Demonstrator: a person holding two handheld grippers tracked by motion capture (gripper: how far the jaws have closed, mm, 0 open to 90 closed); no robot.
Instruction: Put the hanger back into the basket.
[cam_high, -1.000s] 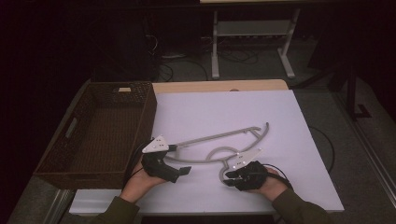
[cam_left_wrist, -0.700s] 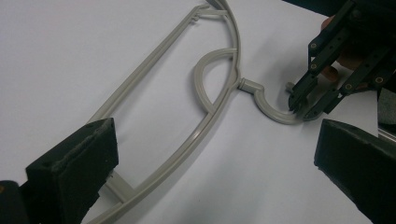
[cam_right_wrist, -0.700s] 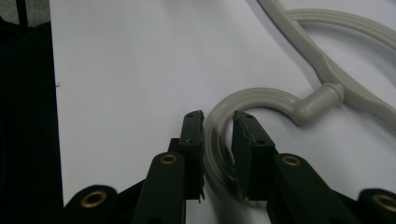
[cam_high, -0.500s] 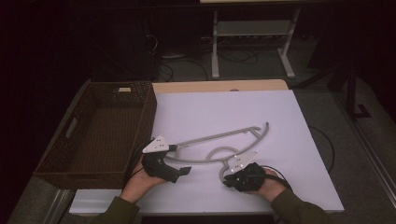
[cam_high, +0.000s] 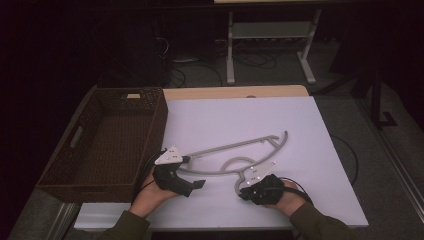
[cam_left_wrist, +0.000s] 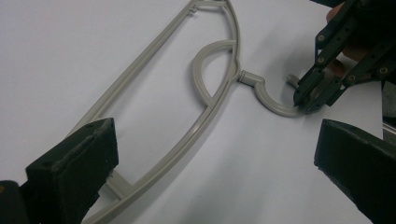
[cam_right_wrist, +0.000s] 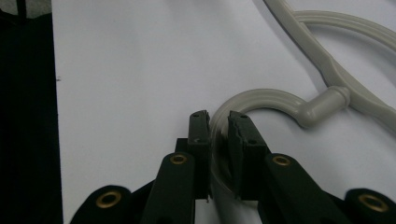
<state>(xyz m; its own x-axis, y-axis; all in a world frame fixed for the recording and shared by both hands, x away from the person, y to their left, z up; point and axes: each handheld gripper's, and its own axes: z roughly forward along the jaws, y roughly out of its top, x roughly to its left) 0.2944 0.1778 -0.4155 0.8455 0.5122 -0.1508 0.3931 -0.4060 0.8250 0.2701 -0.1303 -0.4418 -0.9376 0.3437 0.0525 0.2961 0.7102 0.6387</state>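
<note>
While the grey hanger (cam_high: 235, 152) lies flat on the white counter (cam_high: 325, 150), the right gripper (cam_high: 243, 189) at 6 o'clock has just been closing on its hook, likely to lift it toward the wicker basket (cam_high: 105, 140) at 9 o'clock. The left gripper (cam_high: 197, 184) waits beside the hanger's end. From the left gripper view, its jaws stand wide apart over the hanger (cam_left_wrist: 163, 112), gripping nothing. From the right gripper view, the pads clamp the hook (cam_right_wrist: 261, 100); open counter lies at 12 o'clock.
</note>
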